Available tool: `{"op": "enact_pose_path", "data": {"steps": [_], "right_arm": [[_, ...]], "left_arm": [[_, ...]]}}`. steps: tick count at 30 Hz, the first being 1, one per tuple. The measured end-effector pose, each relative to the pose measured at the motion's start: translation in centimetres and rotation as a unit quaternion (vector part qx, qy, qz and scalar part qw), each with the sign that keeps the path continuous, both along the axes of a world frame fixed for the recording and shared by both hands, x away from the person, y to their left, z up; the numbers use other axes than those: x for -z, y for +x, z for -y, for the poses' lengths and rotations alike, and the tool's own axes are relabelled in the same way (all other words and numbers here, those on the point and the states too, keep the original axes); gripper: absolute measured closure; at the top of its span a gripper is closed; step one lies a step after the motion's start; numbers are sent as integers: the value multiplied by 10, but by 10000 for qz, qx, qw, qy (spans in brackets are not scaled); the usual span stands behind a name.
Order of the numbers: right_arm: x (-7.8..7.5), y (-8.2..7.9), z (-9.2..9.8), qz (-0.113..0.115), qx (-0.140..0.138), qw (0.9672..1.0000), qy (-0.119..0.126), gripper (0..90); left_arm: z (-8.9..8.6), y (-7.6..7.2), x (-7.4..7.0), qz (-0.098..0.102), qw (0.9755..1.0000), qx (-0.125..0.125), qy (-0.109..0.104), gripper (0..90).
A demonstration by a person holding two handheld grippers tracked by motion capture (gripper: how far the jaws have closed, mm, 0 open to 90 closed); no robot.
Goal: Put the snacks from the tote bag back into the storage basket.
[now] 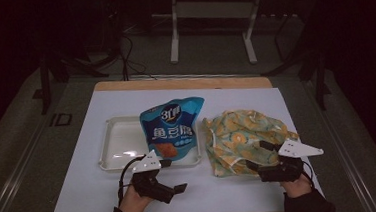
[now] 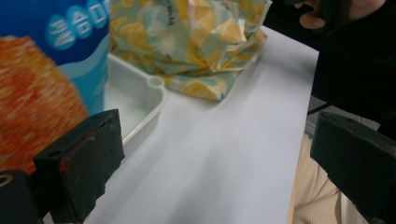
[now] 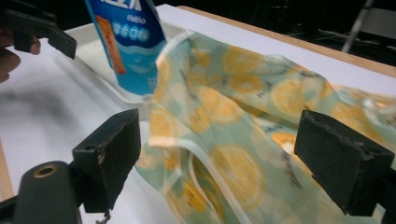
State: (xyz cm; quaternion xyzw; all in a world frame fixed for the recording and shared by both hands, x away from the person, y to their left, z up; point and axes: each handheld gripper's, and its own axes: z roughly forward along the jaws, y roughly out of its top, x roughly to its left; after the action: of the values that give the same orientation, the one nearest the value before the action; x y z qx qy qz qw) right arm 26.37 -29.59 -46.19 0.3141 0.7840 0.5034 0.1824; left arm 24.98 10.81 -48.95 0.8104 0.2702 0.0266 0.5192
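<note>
A blue snack bag [image 1: 172, 129] lies across the right part of a white tray [image 1: 113, 141]. To its right, a crumpled lemon-print cloth bag [image 1: 243, 137] rests on the white mat. My left gripper [image 1: 173, 176] is open near the tray's front right corner, with nothing between its jaws. In the left gripper view [image 2: 217, 163] the snack bag [image 2: 46, 70] and the tray [image 2: 140, 102] are at the left, the cloth bag [image 2: 196, 46] ahead. My right gripper [image 1: 257, 155] is open at the cloth bag's near edge. In the right gripper view [image 3: 224, 158] the cloth [image 3: 243, 102] lies between the jaws.
The white mat [image 1: 97, 192] covers a wooden table [image 1: 174, 82], with bare mat left of and in front of the tray. A metal stand [image 1: 209, 14] and cables sit on the dark floor beyond the table. In the right gripper view the left gripper [image 3: 37, 30] is at top left.
</note>
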Motion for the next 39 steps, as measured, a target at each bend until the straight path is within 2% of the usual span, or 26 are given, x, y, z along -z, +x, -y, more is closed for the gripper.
{"op": "enact_pose_path", "data": {"steps": [3, 9, 14, 20, 27, 31, 33, 39], "right_arm": [[3, -3, 6, -39, 70, 10000, -7, 143], [5, -9, 17, 31, 262, 9996, 40, 141], [7, -13, 26, 55, 508, 9987, 50, 141], [7, -14, 31, 203, 714, 9972, 76, 141], [8, -14, 30, 223, 696, 9973, 25, 142], [8, -15, 29, 240, 662, 9975, 43, 142], [8, -16, 28, 213, 653, 9975, 140, 142], [9, -16, 26, 240, 620, 9977, 131, 143]], "left_arm": [[12, 2, 1, 22, 9999, 126, 46, 32], [22, 6, 0, 66, 9997, 230, -54, 32], [28, 8, 2, 113, 9996, 224, -127, 32], [28, 8, 9, 89, 9998, 128, -154, 32], [26, 8, 13, 150, 9997, 79, -166, 32], [27, 6, 14, 206, 9997, 86, -87, 32], [27, 5, 14, 219, 9997, 99, -92, 32], [28, 3, 15, 266, 9995, 139, -85, 32]]}}
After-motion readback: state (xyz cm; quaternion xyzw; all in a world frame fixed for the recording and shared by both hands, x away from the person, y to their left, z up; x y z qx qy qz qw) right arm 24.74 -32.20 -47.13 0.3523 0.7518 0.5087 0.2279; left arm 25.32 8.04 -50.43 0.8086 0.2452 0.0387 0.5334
